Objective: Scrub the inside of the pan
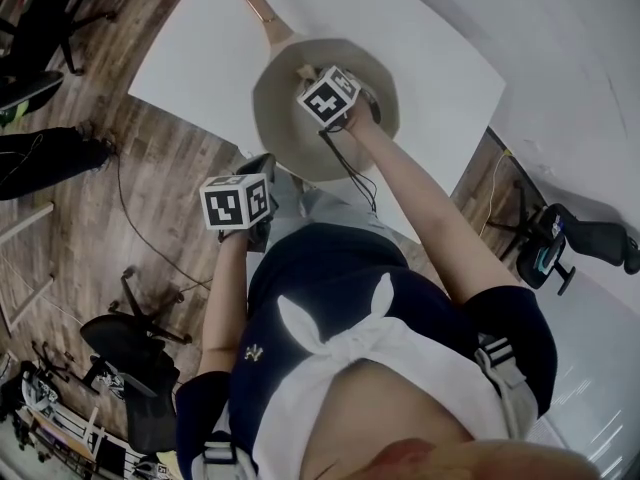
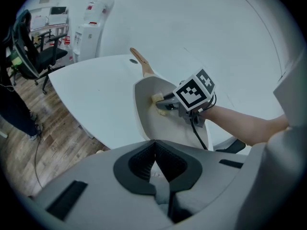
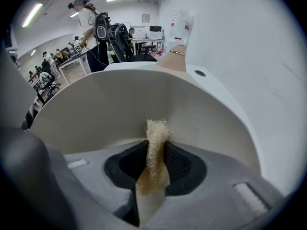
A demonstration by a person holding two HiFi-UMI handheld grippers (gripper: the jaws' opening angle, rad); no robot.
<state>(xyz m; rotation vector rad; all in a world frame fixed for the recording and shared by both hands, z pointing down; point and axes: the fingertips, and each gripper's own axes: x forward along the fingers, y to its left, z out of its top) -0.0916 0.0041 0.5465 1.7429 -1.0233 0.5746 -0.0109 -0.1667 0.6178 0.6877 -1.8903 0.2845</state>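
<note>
A beige pan (image 1: 300,133) with a wooden handle (image 1: 260,8) sits on the white table (image 1: 200,58), its near rim at the table's edge. My right gripper (image 1: 310,78) reaches down inside the pan, shut on a pale fibrous scrubber (image 3: 156,138) that sticks out past the jaws against the pan's inner wall (image 3: 120,104). In the left gripper view the scrubber (image 2: 158,99) rests on the pan's floor (image 2: 153,121) near the handle side. At the pan's near rim, my left gripper (image 2: 154,143) has its jaws closed together, apparently pinching that rim.
Bare white tabletop (image 2: 96,95) lies left of the pan, a white wall (image 2: 201,28) behind it. Office chairs (image 1: 140,358) stand on the wooden floor to the left and another chair (image 1: 560,238) to the right. People and desks (image 3: 96,28) show in the background.
</note>
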